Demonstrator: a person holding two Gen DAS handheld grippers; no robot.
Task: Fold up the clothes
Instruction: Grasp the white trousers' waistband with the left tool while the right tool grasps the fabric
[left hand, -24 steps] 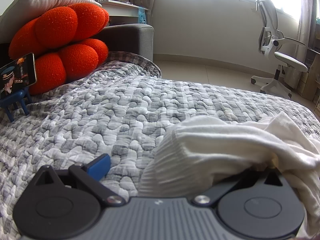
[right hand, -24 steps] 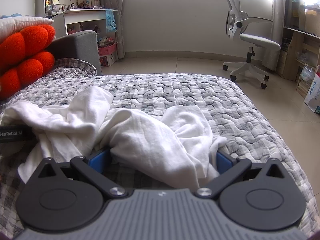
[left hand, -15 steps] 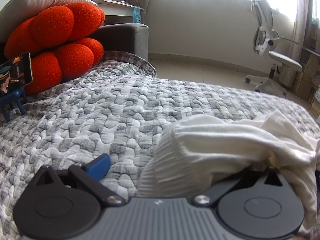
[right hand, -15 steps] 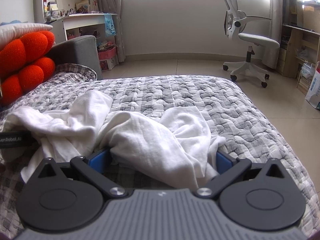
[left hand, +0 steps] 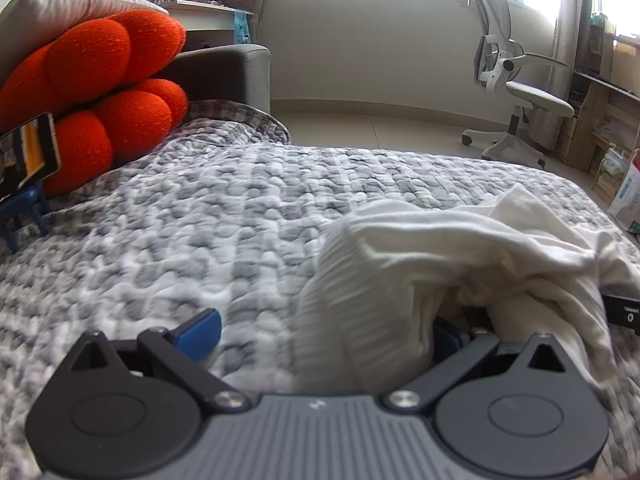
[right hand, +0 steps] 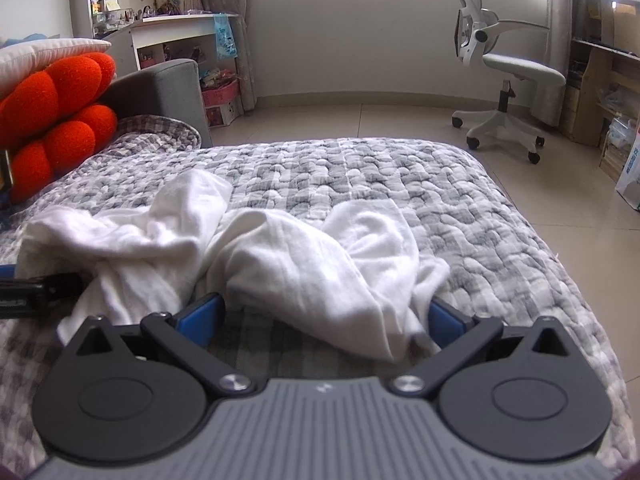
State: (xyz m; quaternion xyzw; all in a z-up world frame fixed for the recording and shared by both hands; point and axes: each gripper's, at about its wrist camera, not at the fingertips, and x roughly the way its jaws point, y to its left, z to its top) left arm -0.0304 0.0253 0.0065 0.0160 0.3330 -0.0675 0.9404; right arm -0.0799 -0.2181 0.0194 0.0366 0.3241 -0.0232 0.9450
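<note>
— What's that on the bed?
— A white garment (right hand: pixel 288 252), soft ribbed cloth, all crumpled and unfolded.
— Lying flat?
— No, bunched in humps and deep creases across the grey quilted cover, one end (left hand: pixel 400 280) heaped up, another trailing toward the near edge.

Grey-and-white quilted bedspread (right hand: pixel 400 184) across the bed; orange knobbly cushion (left hand: pixel 100 92) heaped at the left, under a pale pillow (left hand: pixel 72 4); phone (left hand: pixel 30 152) propped on a small blue stand (left hand: pixel 24 212) just in front of the cushion; grey upholstered headboard (right hand: pixel 160 88) behind; white desk (right hand: pixel 180 36) with cluttered shelves against the far wall, pink basket (right hand: pixel 222 92) beneath it; white office chair (right hand: pixel 508 68) on the tiled floor (right hand: pixel 340 124) near the bright window; wooden shelving (right hand: pixel 608 92) along the right edge; white bag (right hand: pixel 630 176) on the floor beside it.
</note>
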